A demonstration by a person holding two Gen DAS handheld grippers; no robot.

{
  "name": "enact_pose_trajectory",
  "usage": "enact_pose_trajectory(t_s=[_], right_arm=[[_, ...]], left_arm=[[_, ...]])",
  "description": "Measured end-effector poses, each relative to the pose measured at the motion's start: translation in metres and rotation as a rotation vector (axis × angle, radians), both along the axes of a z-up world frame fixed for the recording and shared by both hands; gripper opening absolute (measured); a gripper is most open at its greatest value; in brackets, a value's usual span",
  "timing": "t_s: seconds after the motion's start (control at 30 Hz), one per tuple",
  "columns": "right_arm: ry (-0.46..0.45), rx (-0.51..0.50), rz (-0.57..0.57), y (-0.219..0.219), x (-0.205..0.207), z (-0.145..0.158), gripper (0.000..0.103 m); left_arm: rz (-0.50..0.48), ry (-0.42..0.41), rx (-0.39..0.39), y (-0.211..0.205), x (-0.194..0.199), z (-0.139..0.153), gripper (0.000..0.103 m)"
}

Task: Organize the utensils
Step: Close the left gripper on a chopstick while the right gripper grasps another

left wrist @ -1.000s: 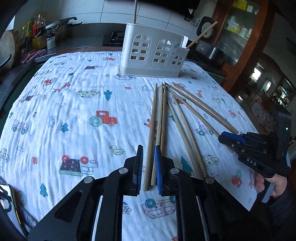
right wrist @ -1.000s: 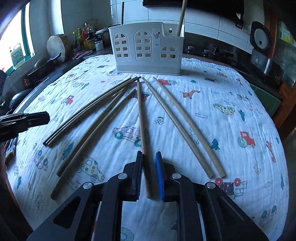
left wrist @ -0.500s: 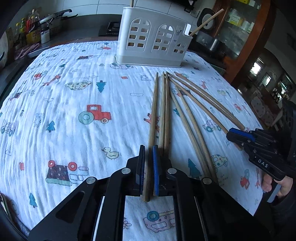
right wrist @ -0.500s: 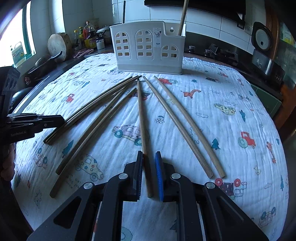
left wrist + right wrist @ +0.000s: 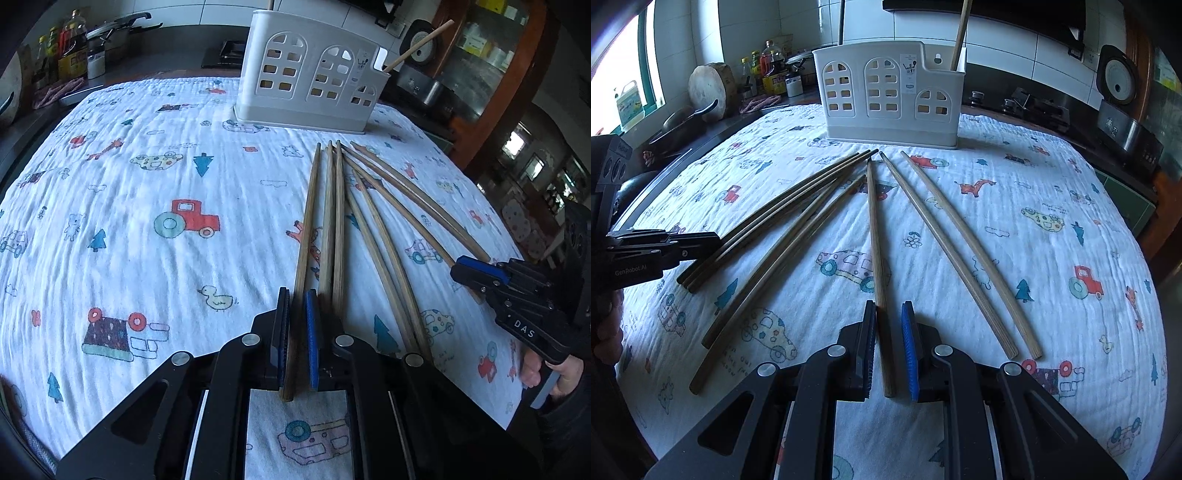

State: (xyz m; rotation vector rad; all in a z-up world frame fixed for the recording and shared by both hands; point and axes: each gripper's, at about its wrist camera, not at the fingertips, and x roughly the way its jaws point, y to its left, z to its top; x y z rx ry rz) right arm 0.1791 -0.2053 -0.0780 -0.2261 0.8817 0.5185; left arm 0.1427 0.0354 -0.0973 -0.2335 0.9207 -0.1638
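Several long wooden chopsticks lie fanned on a cartoon-print cloth [image 5: 147,206], tips toward a white slotted utensil holder [image 5: 310,88] [image 5: 886,96]. A chopstick or two stand in the holder. My left gripper [image 5: 297,295] is shut on the near end of the leftmost chopstick [image 5: 306,221]. In the right wrist view the left gripper [image 5: 701,240] sits at the ends of the left bundle. My right gripper [image 5: 888,306] is closed narrowly on the near end of the middle chopstick [image 5: 875,229]. It shows at the right edge of the left wrist view [image 5: 461,266], held by a hand.
Two pale chopsticks [image 5: 960,251] lie right of the held one, and two curved ones [image 5: 768,266] lie left of it. A counter behind carries bottles [image 5: 768,70], a round wooden block [image 5: 709,88] and a stove [image 5: 1027,107]. A rice cooker [image 5: 1115,81] stands at the far right.
My left gripper slid forward along the leftmost chopstick and its jaws narrowed onto it. The right gripper stayed put on the middle chopstick.
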Motion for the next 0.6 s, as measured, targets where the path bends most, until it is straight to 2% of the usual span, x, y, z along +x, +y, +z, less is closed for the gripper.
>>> enact_pose_trajectory(t_s=[0.17, 0.27, 0.43, 0.6], right_arm=[[-0.013, -0.023, 0.006, 0.004, 0.000, 0.000, 0.014], [-0.017, -0.021, 0.007, 0.003, 0.000, 0.000, 0.009], [-0.026, -0.004, 0.000, 0.000, -0.003, 0.006, 0.008], [-0.074, 0.028, 0.003, -0.003, -0.013, 0.029, 0.007]], left_arm=[[0.012, 0.001, 0.029, -0.004, 0.000, 0.002, 0.006], [0.014, -0.011, 0.026, -0.004, -0.001, 0.007, 0.006], [0.001, -0.053, 0.040, -0.002, -0.007, 0.026, 0.005], [0.019, -0.123, 0.042, 0.005, -0.013, 0.054, 0.005]])
